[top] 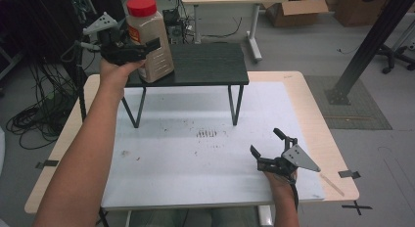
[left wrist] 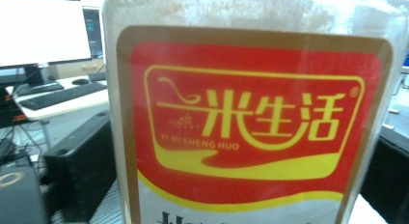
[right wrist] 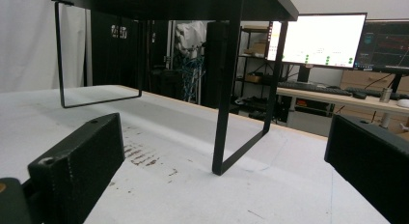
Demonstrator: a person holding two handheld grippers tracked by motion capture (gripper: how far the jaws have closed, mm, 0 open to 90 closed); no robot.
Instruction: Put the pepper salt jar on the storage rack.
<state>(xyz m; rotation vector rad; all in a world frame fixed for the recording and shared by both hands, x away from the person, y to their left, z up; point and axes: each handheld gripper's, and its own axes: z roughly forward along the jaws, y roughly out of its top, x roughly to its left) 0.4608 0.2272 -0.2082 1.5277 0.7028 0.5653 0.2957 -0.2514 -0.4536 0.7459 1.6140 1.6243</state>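
At the upper left of the high view, the jar (top: 149, 43) stands at the left end of the black shelf (top: 205, 65), near its front edge, clenched at mid-body by the left gripper (top: 142, 47). Filled with pale grain and capped red, it is probably heavy, rigid and smooth-walled; a grasp on the labelled mid-section seems most secure. The shelf surface to the jar's right is free. At lower right, the right gripper (top: 266, 143) rests spread apart and empty on the white table (top: 195, 173), which offers ample room.
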